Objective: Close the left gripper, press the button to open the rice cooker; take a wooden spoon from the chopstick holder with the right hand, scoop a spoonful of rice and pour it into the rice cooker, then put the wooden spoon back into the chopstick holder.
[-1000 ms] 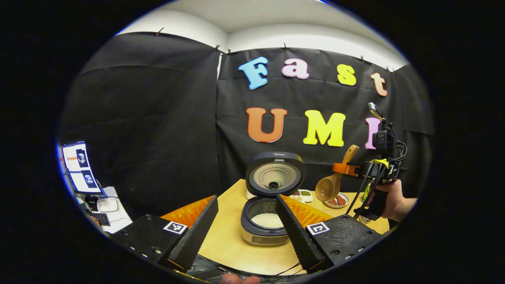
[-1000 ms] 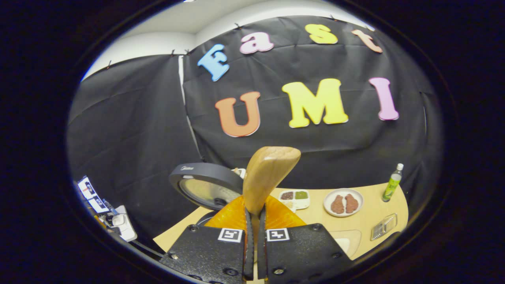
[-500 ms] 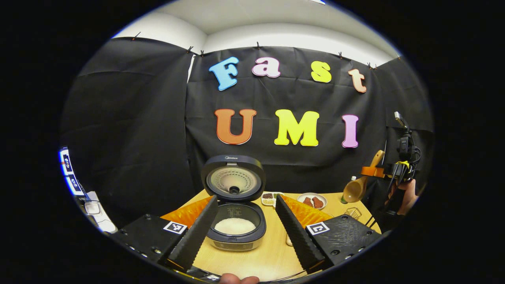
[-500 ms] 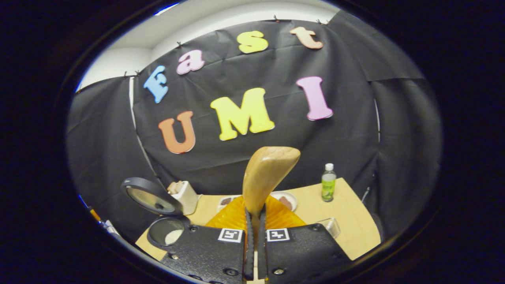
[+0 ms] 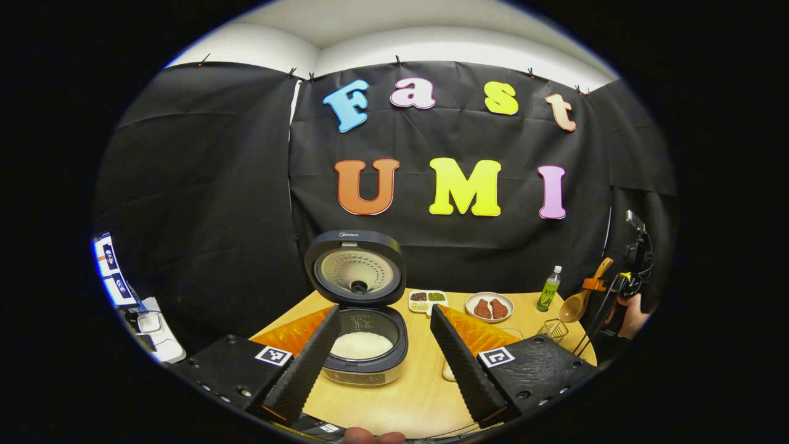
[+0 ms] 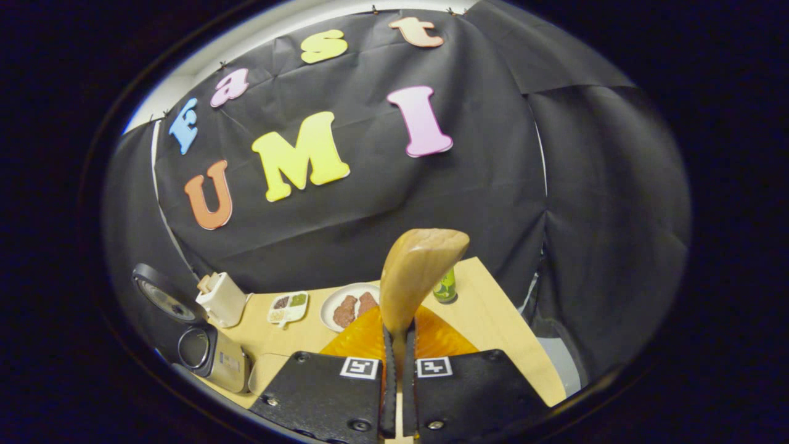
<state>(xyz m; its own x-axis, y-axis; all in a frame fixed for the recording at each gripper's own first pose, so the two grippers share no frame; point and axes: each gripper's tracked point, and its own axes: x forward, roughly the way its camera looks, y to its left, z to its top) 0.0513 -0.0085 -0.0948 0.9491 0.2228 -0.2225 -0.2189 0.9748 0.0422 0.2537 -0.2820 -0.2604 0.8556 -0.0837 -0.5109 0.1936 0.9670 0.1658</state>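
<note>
The right claw [image 6: 397,364] is pinched tight on the handle of the wooden spoon [image 6: 419,271], both fingers pressing it, the handle end rising straight up in front of its camera. From the left gripper view the same spoon [image 5: 576,305] hangs bowl-down off the far right edge of the table [image 5: 419,394], gripped near mid-handle, which I judge keeps the bowl free for scooping or stowing. Whether the bowl carries any rice is too small to tell.

The left claw [image 5: 382,351] is spread wide, holding nothing, its two fingers framing the rice cooker [image 5: 363,351]. The cooker's lid [image 5: 355,268] stands upright, so the button step looks done, and white rice [image 5: 360,345] lies in the pot. The open lid leaves the pot clear for pouring from above.

Just beside the cooker, in the right gripper view, stands the chopstick holder [image 6: 220,299], a pale box, where the spoon must finish; the spoon is well apart from it now.

Counting outward on the table: one cooker, one holder, one spoon, one small divided dish [image 5: 428,300], one plate [image 5: 490,306] with two brownish pieces, one green bottle [image 5: 550,288], and one small wire basket [image 5: 553,330] near the right edge.
</note>
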